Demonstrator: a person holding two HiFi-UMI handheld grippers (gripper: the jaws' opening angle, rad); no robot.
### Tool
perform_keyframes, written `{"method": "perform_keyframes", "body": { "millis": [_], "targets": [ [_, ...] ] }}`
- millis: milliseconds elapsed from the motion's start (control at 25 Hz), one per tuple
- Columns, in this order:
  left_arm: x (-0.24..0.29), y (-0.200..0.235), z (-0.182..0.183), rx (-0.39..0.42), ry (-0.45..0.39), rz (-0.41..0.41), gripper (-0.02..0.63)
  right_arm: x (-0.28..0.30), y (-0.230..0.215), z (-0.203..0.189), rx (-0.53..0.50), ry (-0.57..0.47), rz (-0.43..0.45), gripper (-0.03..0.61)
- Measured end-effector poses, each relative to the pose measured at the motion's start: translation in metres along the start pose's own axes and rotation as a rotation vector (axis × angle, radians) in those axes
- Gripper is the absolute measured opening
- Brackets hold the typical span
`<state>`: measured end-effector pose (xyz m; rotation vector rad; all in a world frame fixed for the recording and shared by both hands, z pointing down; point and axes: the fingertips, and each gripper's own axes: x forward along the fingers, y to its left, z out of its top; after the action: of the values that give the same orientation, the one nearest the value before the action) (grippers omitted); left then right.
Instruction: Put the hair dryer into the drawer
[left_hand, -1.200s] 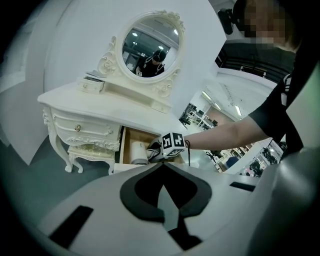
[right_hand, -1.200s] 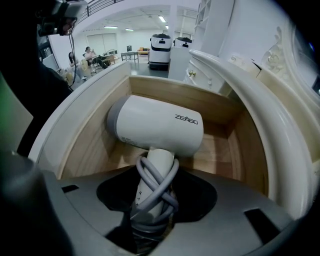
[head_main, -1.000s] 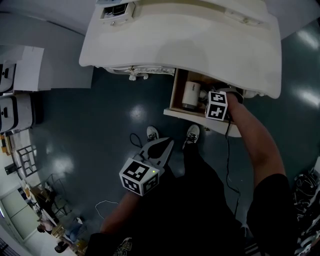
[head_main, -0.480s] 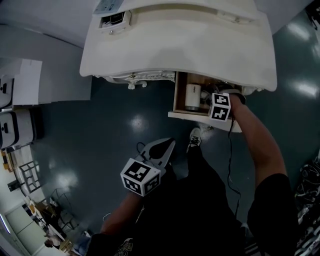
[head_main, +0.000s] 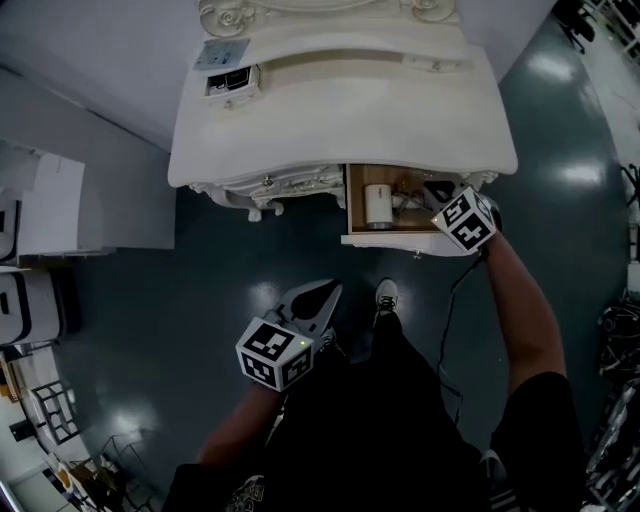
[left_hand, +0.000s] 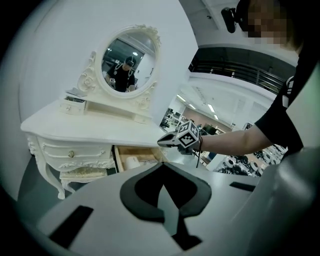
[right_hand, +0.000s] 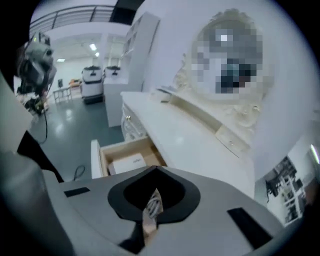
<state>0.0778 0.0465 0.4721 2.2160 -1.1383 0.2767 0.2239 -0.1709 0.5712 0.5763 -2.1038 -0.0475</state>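
Right gripper (right_hand: 153, 196): jaws just drawn closed, pressed together, nothing gripped between them; held above the right end of the pulled-out light wooden drawer (head_main: 353, 200). Left gripper (left_hand: 167, 200): jaws likewise clenched and empty, held low over the floor, well apart from the furniture. White cylindrical hair dryer (head_main: 378, 205): laid inside the drawer, toward its left side. Drawer is fitted under an ornate white dressing table (head_main: 340, 110), which is backed by an oval carved mirror (left_hand: 127, 57). Glossy dark teal floor (head_main: 150, 280) is spread around.
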Motion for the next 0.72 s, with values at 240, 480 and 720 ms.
{"method": "perform_keyframes", "body": {
  "millis": [240,480,720],
  "targets": [
    [-0.024,-0.018,0.018,0.063,-0.047,-0.080,0.003,-0.104,0.013,0.050,0.350,-0.276,-0.096,0.029],
    [-0.049,-0.038,0.024,0.090,-0.077,-0.157,0.003,-0.189,0.067,0.082,0.649,-0.486,-0.145,0.029],
    [-0.081,-0.043,0.008,0.080,-0.068,-0.208,0.003,-0.222,0.151,0.099,0.804,-0.584,-0.130,0.029]
  ]
}}
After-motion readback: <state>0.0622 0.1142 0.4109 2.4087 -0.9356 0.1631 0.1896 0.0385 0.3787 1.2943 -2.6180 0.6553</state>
